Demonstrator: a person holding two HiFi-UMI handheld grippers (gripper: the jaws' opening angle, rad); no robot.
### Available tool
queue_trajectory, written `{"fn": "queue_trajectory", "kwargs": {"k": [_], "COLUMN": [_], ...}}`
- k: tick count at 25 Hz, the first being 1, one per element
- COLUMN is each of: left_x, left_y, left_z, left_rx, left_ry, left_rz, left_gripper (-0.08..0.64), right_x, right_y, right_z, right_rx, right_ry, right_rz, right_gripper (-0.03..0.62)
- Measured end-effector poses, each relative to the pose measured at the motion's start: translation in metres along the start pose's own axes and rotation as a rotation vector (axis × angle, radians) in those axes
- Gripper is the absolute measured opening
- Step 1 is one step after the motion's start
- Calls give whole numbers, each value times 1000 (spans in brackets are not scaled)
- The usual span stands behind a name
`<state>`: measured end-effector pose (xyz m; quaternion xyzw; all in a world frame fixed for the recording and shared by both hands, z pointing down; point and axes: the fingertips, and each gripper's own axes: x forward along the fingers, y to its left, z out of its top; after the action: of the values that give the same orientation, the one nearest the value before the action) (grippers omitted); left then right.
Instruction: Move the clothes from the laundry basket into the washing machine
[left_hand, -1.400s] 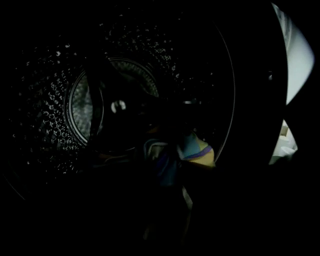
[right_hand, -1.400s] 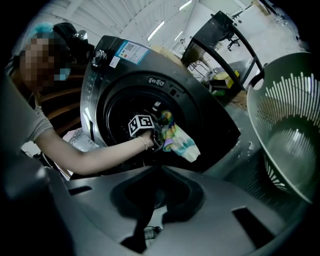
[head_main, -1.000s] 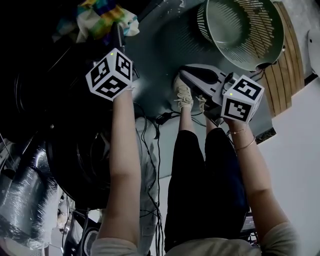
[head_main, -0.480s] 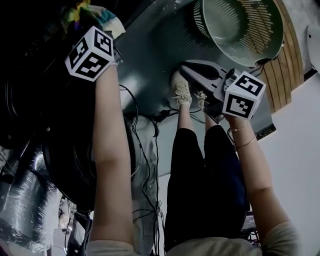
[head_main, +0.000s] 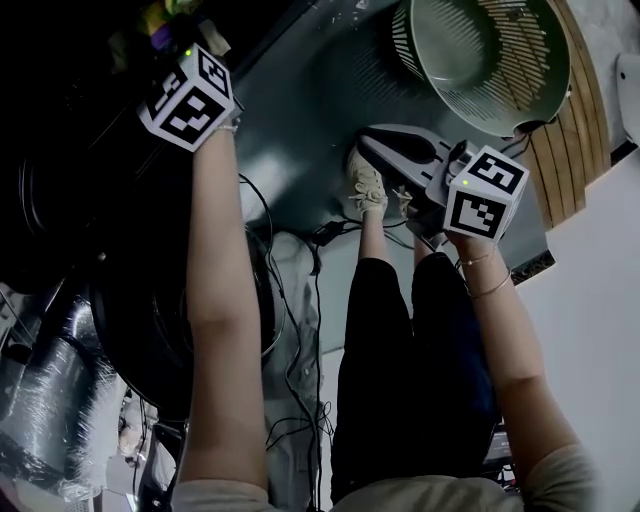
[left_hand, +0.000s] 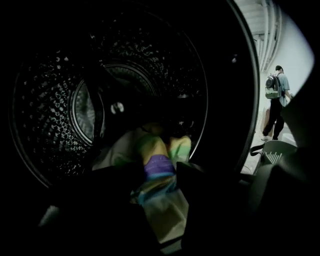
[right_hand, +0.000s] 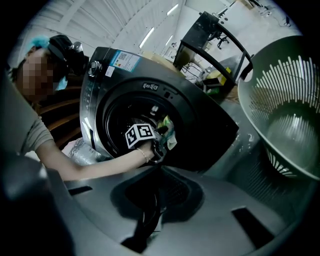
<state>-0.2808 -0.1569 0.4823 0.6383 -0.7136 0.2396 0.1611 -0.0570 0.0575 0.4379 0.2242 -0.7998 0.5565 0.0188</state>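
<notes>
— While the left gripper (left_hand: 159, 175) is reaching into the dark grey front-loading washing machine (right_hand: 130, 75), what is differing from a second ago?

— Its marker cube is sitting further left in the head view, up against the dark opening. The multicoloured striped cloth (left_hand: 165, 210) was bright and bunched in front of the opening then, and shadow is almost swallowing it now. The jaws have just been opening. They are standing spread, with the cloth lying loose between them, not pinched.

— And the other one?

— The right gripper (right_hand: 156, 169) is keeping the same place over the grey floor, its jaws pressed together on nothing.

— Where is the cloth lying?

— Its far end is resting inside the perforated steel drum (left_hand: 45, 115). Its near end is trailing back over the lip of the opening, so it is not wholly in.

— How is the room looking?

— The drum is opening deep and wide behind the cloth, while the round door rim is curving close by on the right. The pale green slotted plastic laundry basket (head_main: 490, 60) is lying tilted just beside the right gripper. The person's beige shoes (head_main: 367, 185) and black cables (head_main: 318, 238) are lying near its tips.
</notes>
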Motion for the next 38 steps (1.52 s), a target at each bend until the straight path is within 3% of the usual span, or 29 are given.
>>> {"fn": "queue_trajectory", "kwargs": {"k": [2, 4, 7, 10, 11, 12, 14, 21, 24, 28, 31, 35, 38], "left_x": [-20, -31, -26, -9, -3, 3, 11, 55, 70, 72, 58, 0, -51], "left_y": [-6, -14, -22, -19, -18, -18, -16, 14, 20, 16, 15, 8, -14], "left_z": [-10, -29, -60, -65, -66, -68, -69, -15, -1, -5, 11, 14, 13], "left_rx": [-21, -27, -62, -63, -48, -28, 26, 143, 162, 77, 48, -23, -91], "left_ry": [5, 61, 182, 225, 240, 260, 275, 99, 67, 99, 45, 3, 12], "left_rz": [1, -19, -66, -91, -98, -101, -94, 17, 42, 11, 8, -6, -72], "left_gripper": [251, 253, 252, 245, 184, 53, 45, 43, 43, 96, 178, 198, 197], "right_x": [-1, -1, 0, 0, 0, 0, 0, 8, 8, 12, 13, -3, -18], "right_y": [-1, -1, -2, -4, -6, -8, -10, -19, -20, -12, 0, 27, 54], "right_z": [-2, -3, -3, 1, 3, 5, 7, 24, 28, 32, 43, 45, 55], "right_rx": [3, 7, 5, 20, 27, 28, 19, 22, 27, 6, -9, -66, -114], "right_ry": [3, 6, 10, -13, -22, -26, -23, -12, -22, -32, -54, -84, -100], "right_rz": [-3, -4, -1, 1, 0, -4, -16, -8, -11, -8, -2, 0, 3], "right_gripper": [21, 21, 21, 21, 21, 21, 21, 21, 21, 21, 21, 21, 21]}}
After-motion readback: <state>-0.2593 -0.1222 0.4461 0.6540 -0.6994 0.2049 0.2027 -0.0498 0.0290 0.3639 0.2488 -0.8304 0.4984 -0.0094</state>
